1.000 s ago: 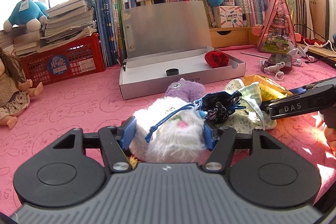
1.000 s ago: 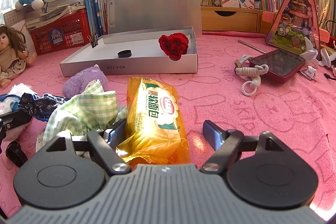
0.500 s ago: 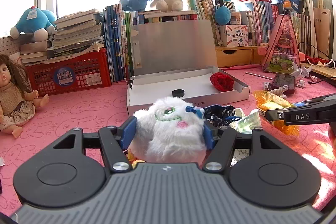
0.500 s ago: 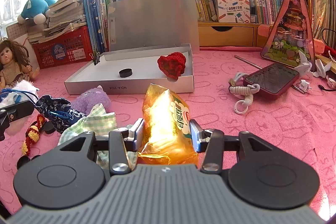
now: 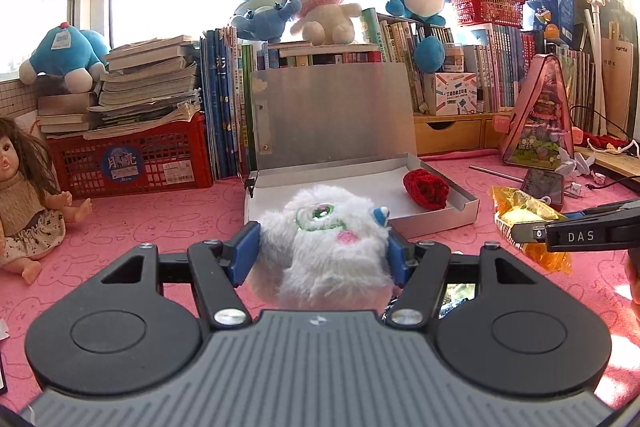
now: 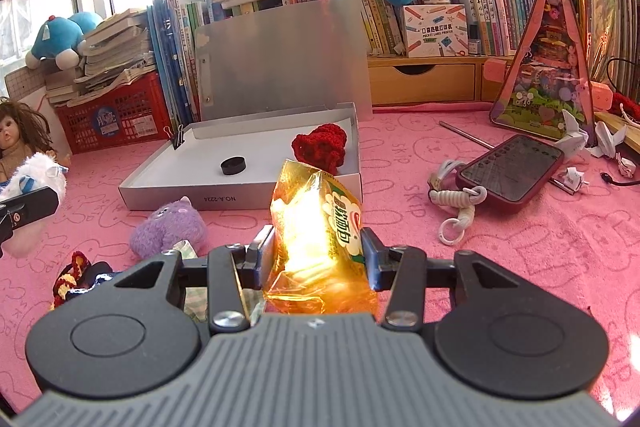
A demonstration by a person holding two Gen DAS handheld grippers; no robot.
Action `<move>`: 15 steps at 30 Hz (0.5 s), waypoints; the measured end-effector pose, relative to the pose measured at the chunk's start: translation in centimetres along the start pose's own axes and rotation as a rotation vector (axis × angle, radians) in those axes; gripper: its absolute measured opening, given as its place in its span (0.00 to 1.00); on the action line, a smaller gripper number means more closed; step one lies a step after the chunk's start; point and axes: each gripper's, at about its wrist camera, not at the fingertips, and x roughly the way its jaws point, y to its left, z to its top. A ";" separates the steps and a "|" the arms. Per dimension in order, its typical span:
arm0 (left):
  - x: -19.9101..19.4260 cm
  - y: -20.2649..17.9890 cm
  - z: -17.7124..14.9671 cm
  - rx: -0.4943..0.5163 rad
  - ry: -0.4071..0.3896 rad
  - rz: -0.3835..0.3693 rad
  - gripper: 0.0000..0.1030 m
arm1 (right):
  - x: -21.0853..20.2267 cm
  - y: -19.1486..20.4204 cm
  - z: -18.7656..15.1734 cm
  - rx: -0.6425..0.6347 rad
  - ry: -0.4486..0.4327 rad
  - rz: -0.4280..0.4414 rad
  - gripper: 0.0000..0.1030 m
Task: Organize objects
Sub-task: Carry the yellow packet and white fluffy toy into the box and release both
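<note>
Presently we find the left gripper (image 5: 322, 251) clamped on a white fluffy plush toy with a green embroidered eye (image 5: 328, 247), its blue pads pressed into the fur on both sides and the toy held clear of the pink bunny-print tablecloth (image 5: 160, 223). The right gripper (image 6: 316, 255) is closed on a crinkled orange-yellow plastic snack packet with a green label (image 6: 320, 227), which stands upright between the fingers, squeezed at its lower part. Beyond both, we note an open shallow grey cardboard box with its lid propped upright (image 6: 248, 195); inside it lie a red crocheted knitted piece (image 6: 320, 147) toward the right wall and a small black round cap (image 6: 233, 165) near the middle. On the cloth just in front of the box sits a small purple plush creature (image 6: 168, 231). A dark-screened phone in a red case (image 6: 512, 171) lies well to the right, a white coiled cord (image 6: 456, 203) touching its near edge. A long-haired doll in a knitted dress (image 5: 24, 195) sits at the far left.
</note>
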 end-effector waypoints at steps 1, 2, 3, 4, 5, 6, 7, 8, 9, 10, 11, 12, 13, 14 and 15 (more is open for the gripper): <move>0.0 0.1 0.2 -0.003 -0.002 -0.003 0.67 | 0.0 0.0 0.1 0.003 0.001 0.003 0.47; 0.1 0.1 0.4 -0.006 -0.002 -0.006 0.67 | 0.1 0.1 0.3 0.004 0.003 0.007 0.47; 0.3 0.1 0.6 -0.007 -0.001 -0.008 0.67 | 0.2 0.1 0.5 0.005 0.004 0.008 0.47; 0.5 0.2 0.8 -0.007 0.001 -0.010 0.67 | 0.3 0.2 0.6 0.004 0.005 0.009 0.47; 0.7 0.2 1.0 -0.007 0.003 -0.012 0.67 | 0.4 0.2 1.0 0.003 0.005 0.011 0.47; 1.0 0.3 1.2 -0.008 0.005 -0.014 0.67 | 0.6 0.3 1.2 0.004 0.006 0.011 0.47; 1.4 0.4 1.5 -0.011 0.008 -0.019 0.67 | 0.7 0.3 1.5 0.005 0.008 0.012 0.47; 1.8 0.5 1.8 -0.017 0.013 -0.025 0.67 | 0.9 0.4 1.8 0.008 0.010 0.013 0.47; 2.2 0.7 2.0 -0.025 0.018 -0.033 0.67 | 1.1 0.4 2.2 0.012 0.012 0.015 0.47; 2.7 0.9 2.3 -0.037 0.025 -0.042 0.67 | 1.3 0.4 2.4 0.017 0.015 0.017 0.47; 3.2 1.1 2.5 -0.050 0.034 -0.051 0.67 | 1.5 0.4 2.8 0.024 0.020 0.020 0.47; 3.8 1.2 2.7 -0.062 0.044 -0.060 0.67 | 1.8 0.4 3.1 0.031 0.025 0.024 0.47; 4.3 1.4 2.9 -0.073 0.055 -0.063 0.67 | 2.0 0.4 3.4 0.037 0.030 0.028 0.47; 4.9 1.5 3.1 -0.080 0.064 -0.065 0.67 | 2.2 0.4 3.7 0.042 0.033 0.031 0.47; 5.4 1.6 3.3 -0.082 0.070 -0.068 0.67 | 2.6 0.4 4.0 0.051 0.039 0.035 0.47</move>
